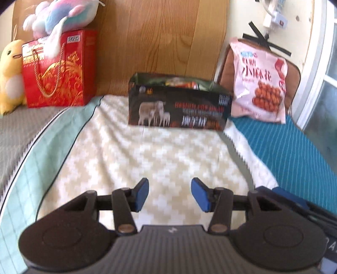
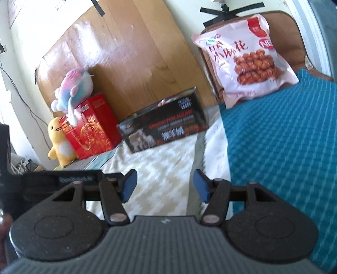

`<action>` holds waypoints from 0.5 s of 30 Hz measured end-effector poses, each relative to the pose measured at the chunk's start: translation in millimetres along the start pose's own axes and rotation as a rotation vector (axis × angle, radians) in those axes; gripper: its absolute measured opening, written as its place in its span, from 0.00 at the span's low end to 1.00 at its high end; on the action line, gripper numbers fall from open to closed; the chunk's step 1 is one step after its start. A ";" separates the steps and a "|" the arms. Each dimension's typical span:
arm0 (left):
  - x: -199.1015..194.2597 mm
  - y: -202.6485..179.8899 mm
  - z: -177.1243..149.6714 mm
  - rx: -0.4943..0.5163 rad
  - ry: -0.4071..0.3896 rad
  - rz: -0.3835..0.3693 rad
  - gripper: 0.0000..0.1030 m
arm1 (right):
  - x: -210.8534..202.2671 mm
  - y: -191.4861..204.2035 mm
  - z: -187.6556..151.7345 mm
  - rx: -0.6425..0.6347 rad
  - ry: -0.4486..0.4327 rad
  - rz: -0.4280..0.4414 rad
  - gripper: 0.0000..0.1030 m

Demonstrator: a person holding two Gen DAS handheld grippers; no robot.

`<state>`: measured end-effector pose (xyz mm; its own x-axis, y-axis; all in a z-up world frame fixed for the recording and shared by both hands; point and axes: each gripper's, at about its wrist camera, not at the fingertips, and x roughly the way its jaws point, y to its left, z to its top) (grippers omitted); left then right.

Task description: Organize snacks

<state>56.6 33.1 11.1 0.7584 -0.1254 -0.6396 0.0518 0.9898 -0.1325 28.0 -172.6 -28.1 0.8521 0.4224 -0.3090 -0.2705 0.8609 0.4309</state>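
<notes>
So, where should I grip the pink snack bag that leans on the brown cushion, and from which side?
Grip the pink snack bag by its flat top seam, coming from the front and above. It stands nearly upright against the brown cushion, so that edge is free.

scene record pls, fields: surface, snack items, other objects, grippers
surface: bed with a cream zigzag blanket and a teal cover
snack items: open black box with packets inside, upright on the blanket; pink snack bag leaning on a brown cushion
other objects: red gift box with a pastel plush on top; yellow duck plush beside it
grippers: left gripper open, empty; right gripper open, empty
</notes>
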 end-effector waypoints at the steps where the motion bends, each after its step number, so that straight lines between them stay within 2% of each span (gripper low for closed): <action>1: -2.1 -0.2 -4.5 0.004 0.002 0.007 0.45 | -1.8 1.1 -3.2 -0.003 0.007 0.002 0.60; 15: -23.4 2.3 -23.8 0.012 -0.018 0.044 0.52 | -27.4 16.1 -15.9 -0.007 -0.002 0.010 0.63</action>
<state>23.5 36.8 7.7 0.7717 -0.0801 -0.6310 0.0253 0.9951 -0.0954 -6.8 -165.9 -26.2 0.8500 0.4305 -0.3035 -0.2819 0.8586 0.4282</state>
